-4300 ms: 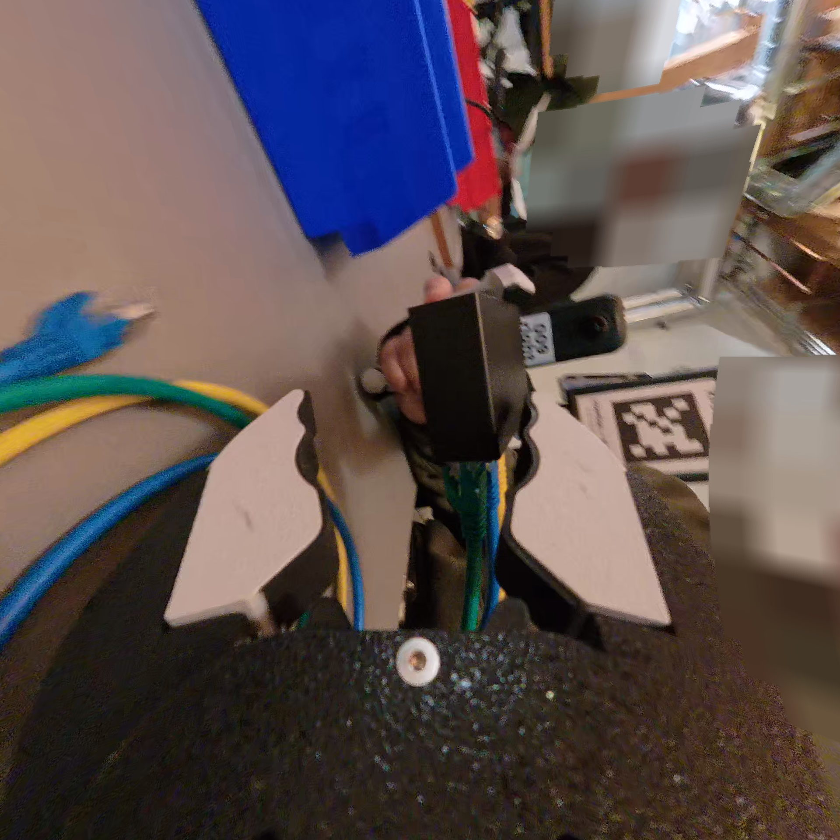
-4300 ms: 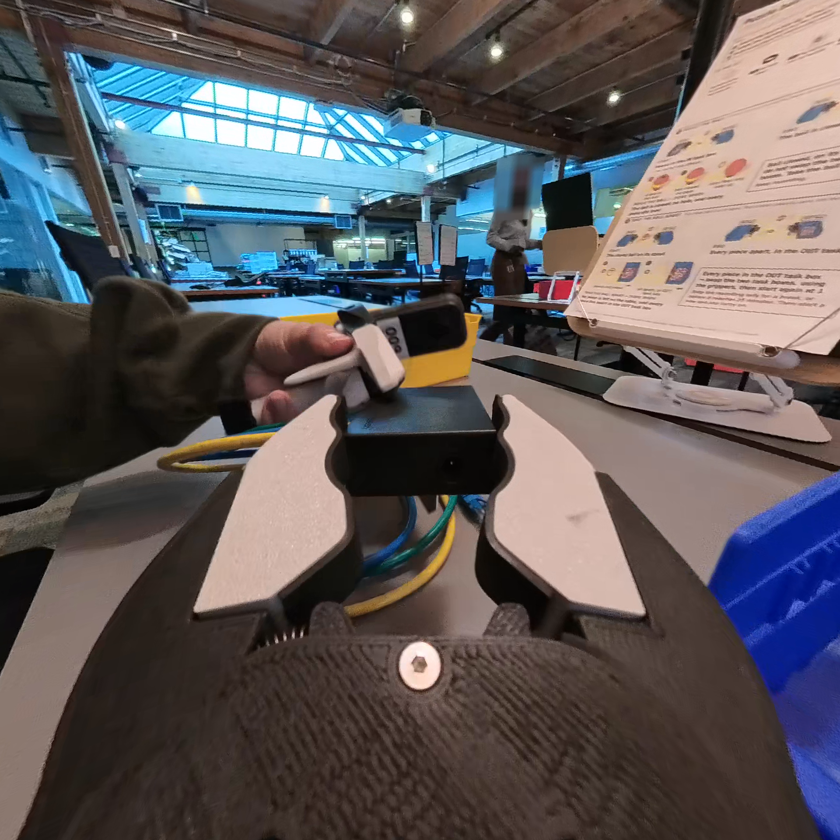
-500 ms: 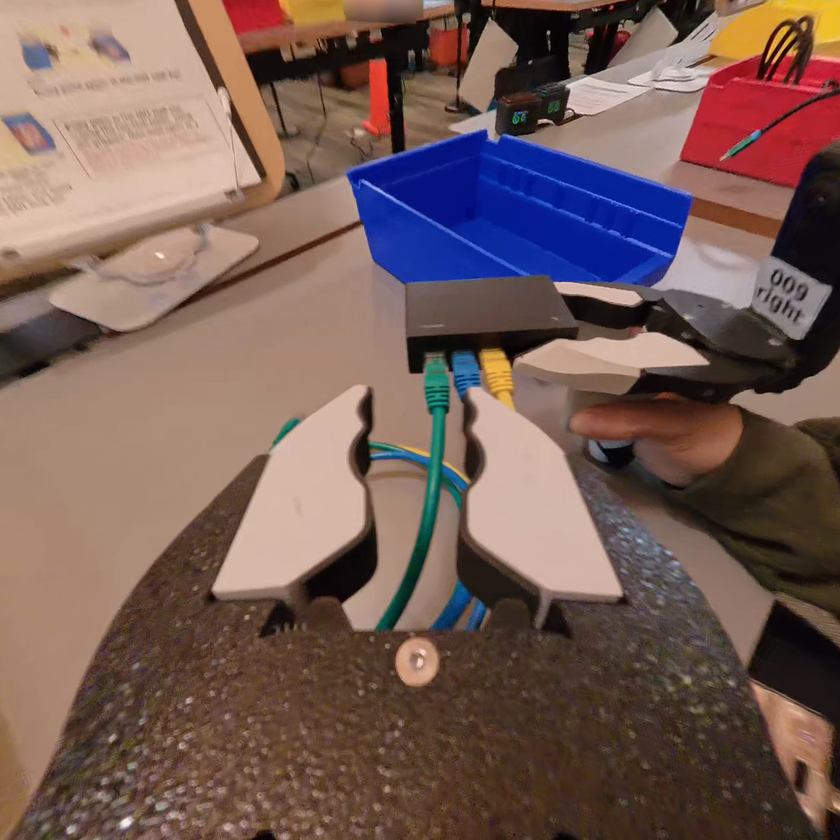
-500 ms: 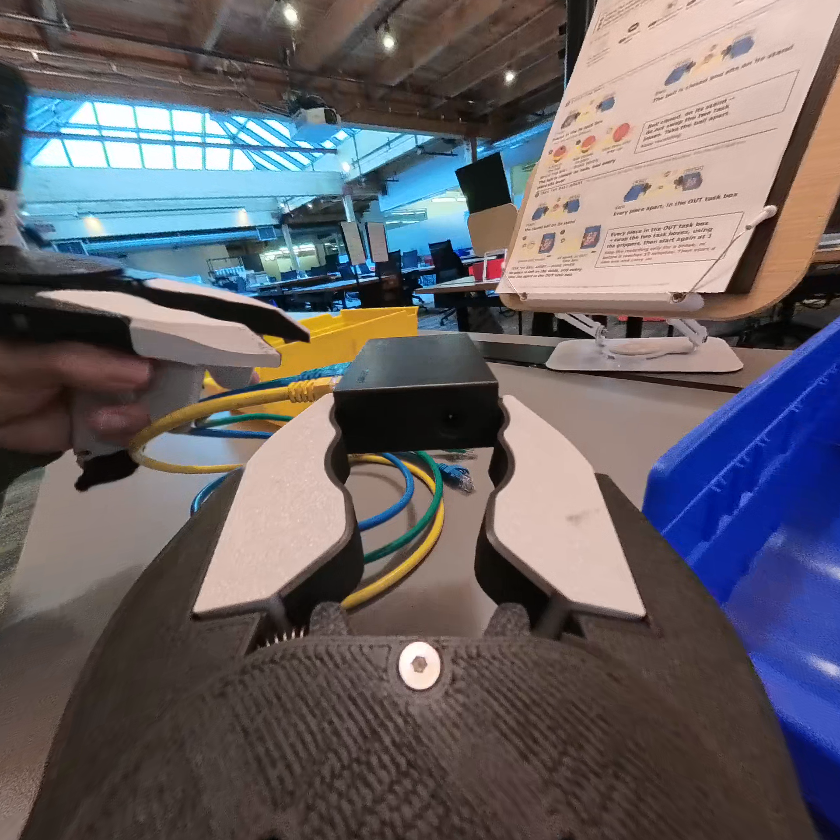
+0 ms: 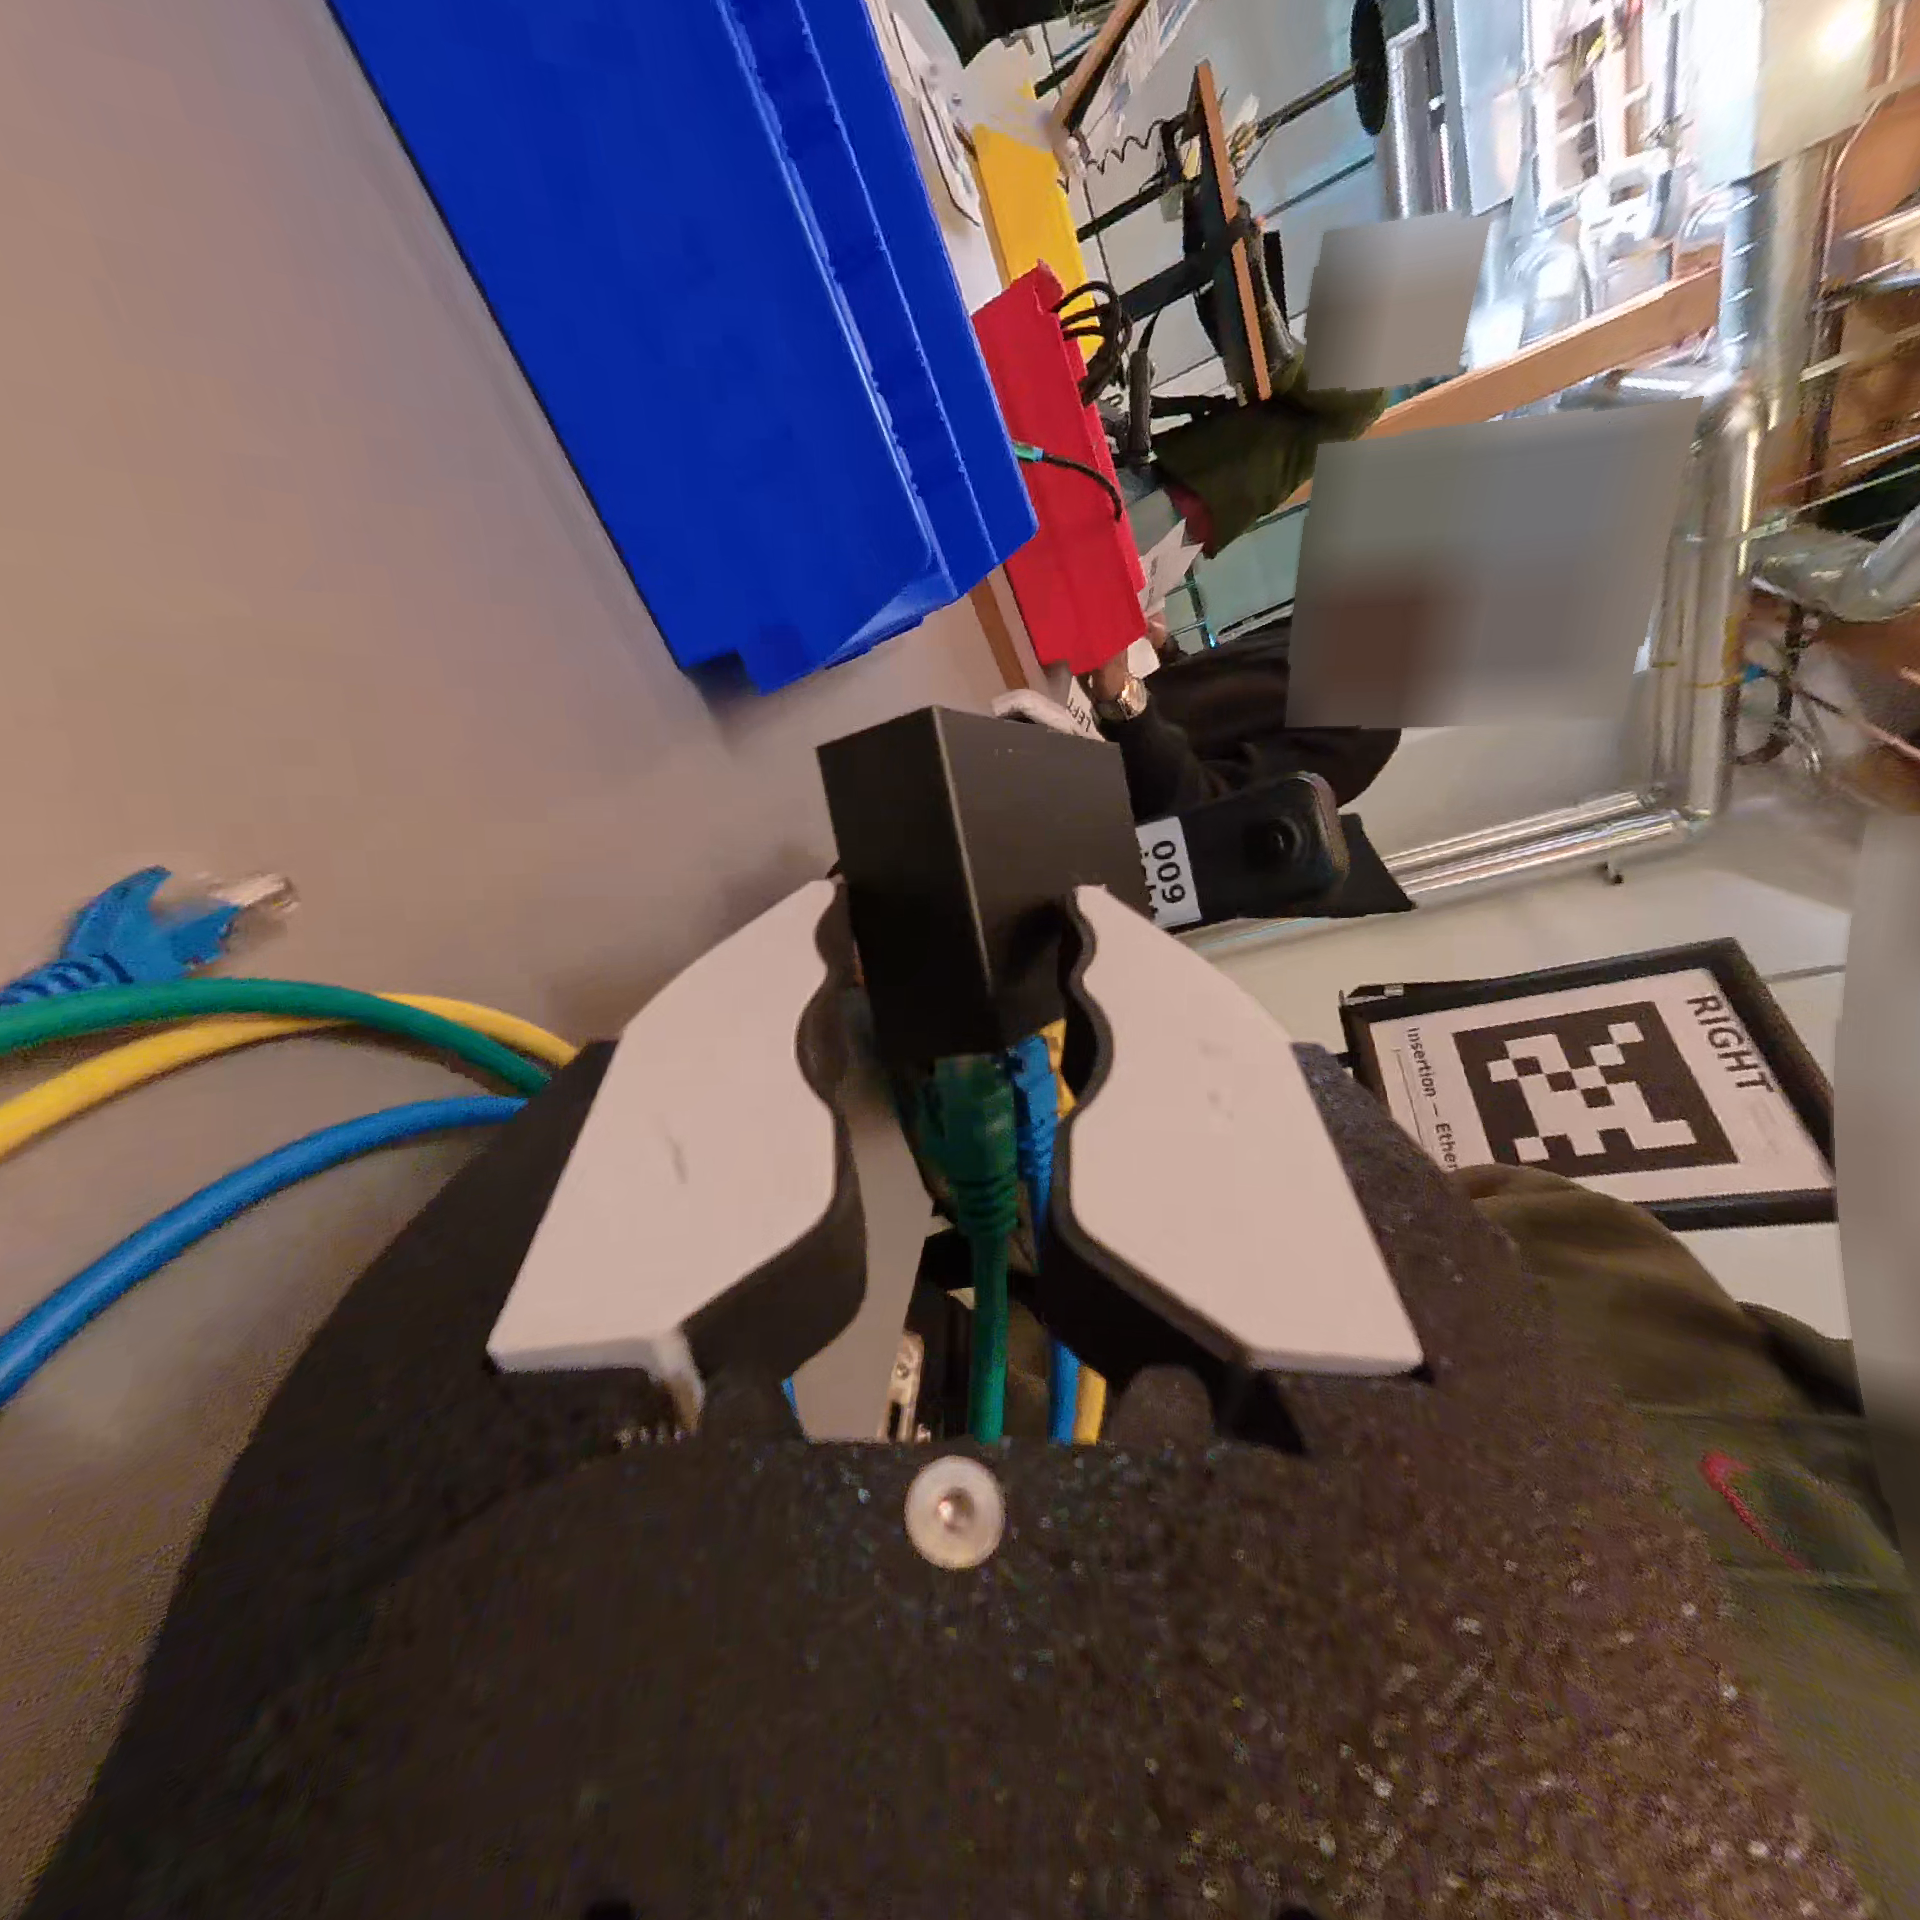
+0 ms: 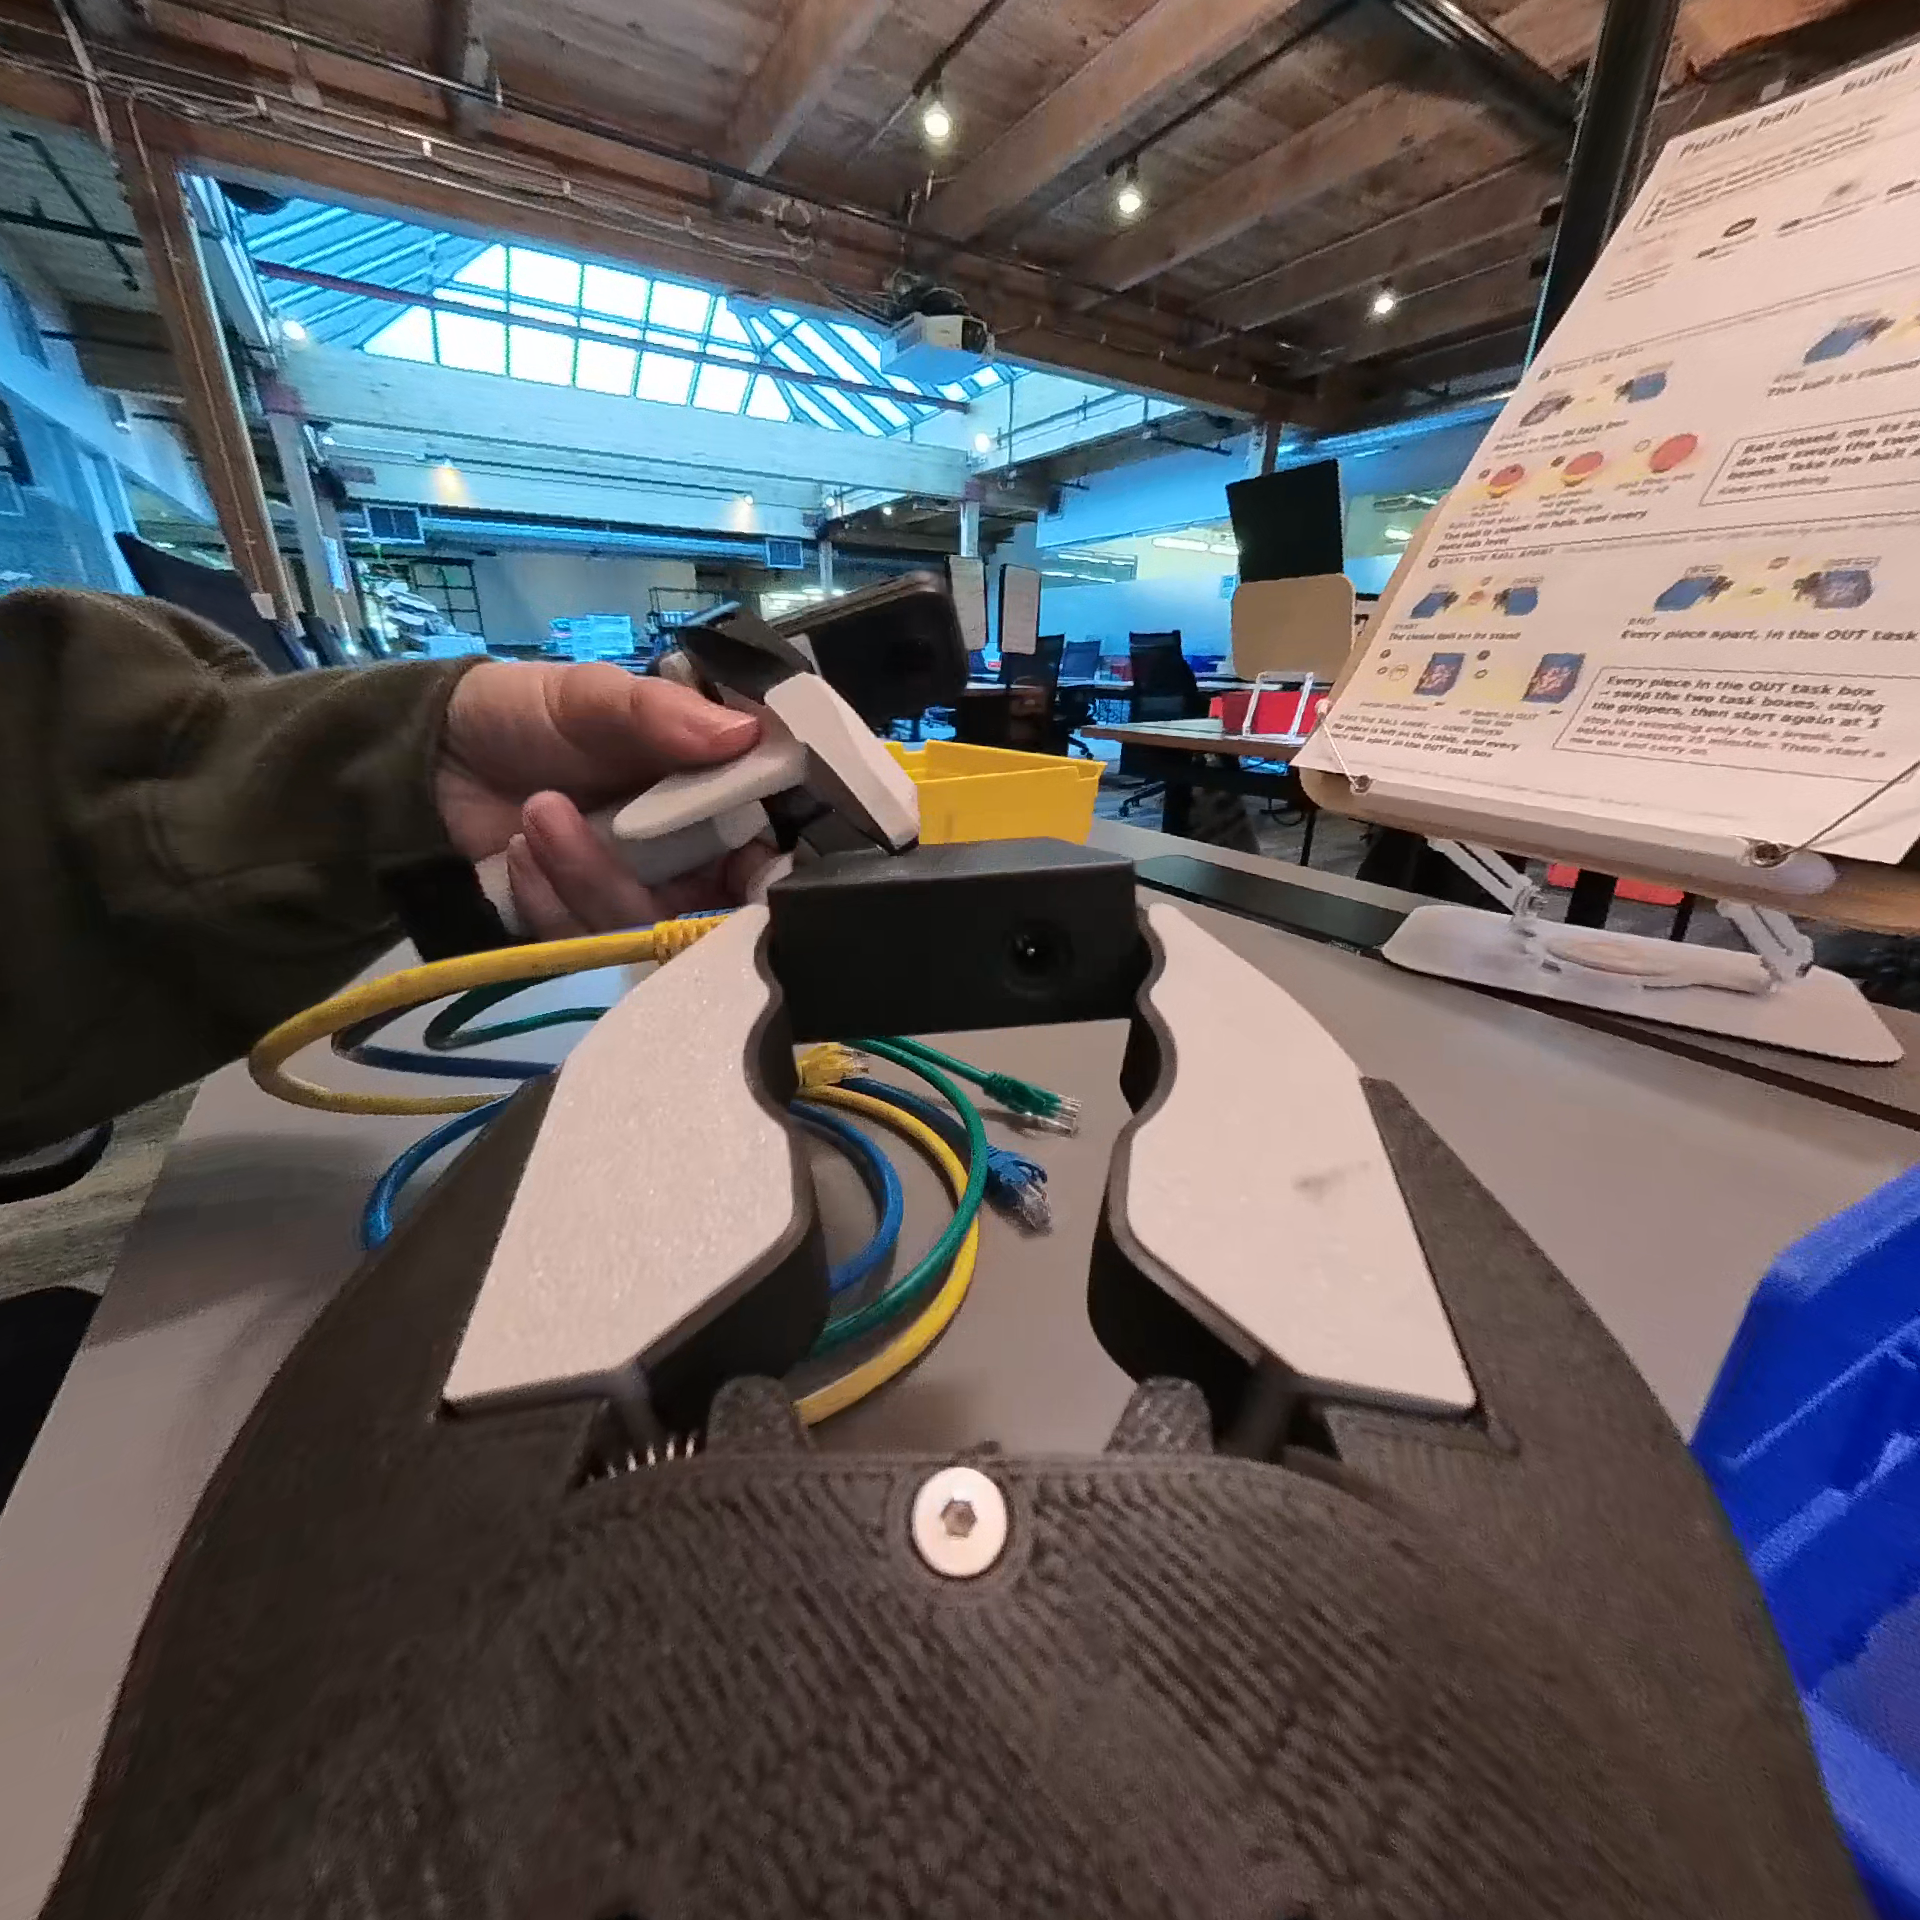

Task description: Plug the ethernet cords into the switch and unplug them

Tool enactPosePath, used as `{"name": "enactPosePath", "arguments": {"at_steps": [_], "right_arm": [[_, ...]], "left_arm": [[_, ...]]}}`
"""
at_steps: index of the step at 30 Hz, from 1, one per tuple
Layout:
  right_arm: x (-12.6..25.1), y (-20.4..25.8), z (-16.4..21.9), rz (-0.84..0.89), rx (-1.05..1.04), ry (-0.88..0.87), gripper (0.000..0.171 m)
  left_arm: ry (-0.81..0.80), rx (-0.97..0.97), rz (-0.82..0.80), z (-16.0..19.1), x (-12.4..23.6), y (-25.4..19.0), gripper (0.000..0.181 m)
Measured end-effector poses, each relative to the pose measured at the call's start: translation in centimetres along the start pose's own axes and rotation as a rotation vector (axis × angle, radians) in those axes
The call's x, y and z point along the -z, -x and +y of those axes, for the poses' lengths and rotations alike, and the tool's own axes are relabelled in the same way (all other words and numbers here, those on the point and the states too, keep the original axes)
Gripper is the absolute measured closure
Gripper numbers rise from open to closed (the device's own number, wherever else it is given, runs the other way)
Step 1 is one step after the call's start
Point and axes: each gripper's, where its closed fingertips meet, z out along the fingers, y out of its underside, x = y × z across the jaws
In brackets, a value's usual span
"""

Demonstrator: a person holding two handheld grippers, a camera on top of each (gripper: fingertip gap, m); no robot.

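The black switch is held above the table by its two sides in my right gripper, which is shut on it. Green, blue and yellow cords are plugged into its far face. My left gripper is rolled on its side; its tips clasp the switch's port end from above and below, and the green plug sits free between the fingers. One of the left gripper's fingers rests on the switch's top. The cords' loose ends lie on the table.
A blue bin stands close on the right, also in the left wrist view, with a red bin beyond. A yellow bin and an instruction sheet on a stand sit at the back. A marker card lies off the table's edge.
My left gripper has rolled onto its side and moved forward from the cords onto the switch's port end. My right gripper still holds the switch.
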Motion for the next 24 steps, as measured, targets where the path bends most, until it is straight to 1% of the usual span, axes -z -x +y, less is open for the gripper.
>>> {"name": "enactPosePath", "arguments": {"at_steps": [2, 6, 8, 12, 18, 21, 23, 24], "right_arm": [[-0.1, 0.3, 0.0, -0.002, 0.036, -0.005, 0.11], [-0.2, 0.6, -0.1, -0.006, 0.088, -0.018, 0.107], [-0.1, 0.4, -0.1, 0.019, 0.131, -0.015, 0.105], [-0.3, 0.6, 0.7, 0.012, 0.197, 0.047, 0.106], [-0.6, 1.7, 1.4, -0.051, 0.241, 0.09, 0.108], [-0.8, 1.5, 2.2, -0.035, 0.231, 0.16, 0.109], [-0.7, 1.0, 1.8, -0.001, 0.192, 0.139, 0.109], [-0.7, 0.8, 1.4, 0.01, 0.151, 0.112, 0.109]], "left_arm": [[0.004, 0.004, -0.014, 0.0, 0.2, -0.1, 0.146], [0.067, -0.034, -0.07, 0.2, 0.8, -0.7, 0.149], [0.1, -0.056, -0.102, 0.4, 1.1, -0.8, 0.15], [0.167, -0.076, -0.18, 0.8, 1.6, -0.1, 0.15], [0.224, -0.071, -0.211, 1.5, 2.0, 0.3, 0.15], [0.203, -0.096, -0.24, 1.2, 2.1, 0.4, 0.151], [0.154, -0.17, -0.234, 0.5, 1.8, 0.1, 0.15], [0.137, -0.204, -0.226, 0.4, 1.6, 0.0, 0.144]]}}
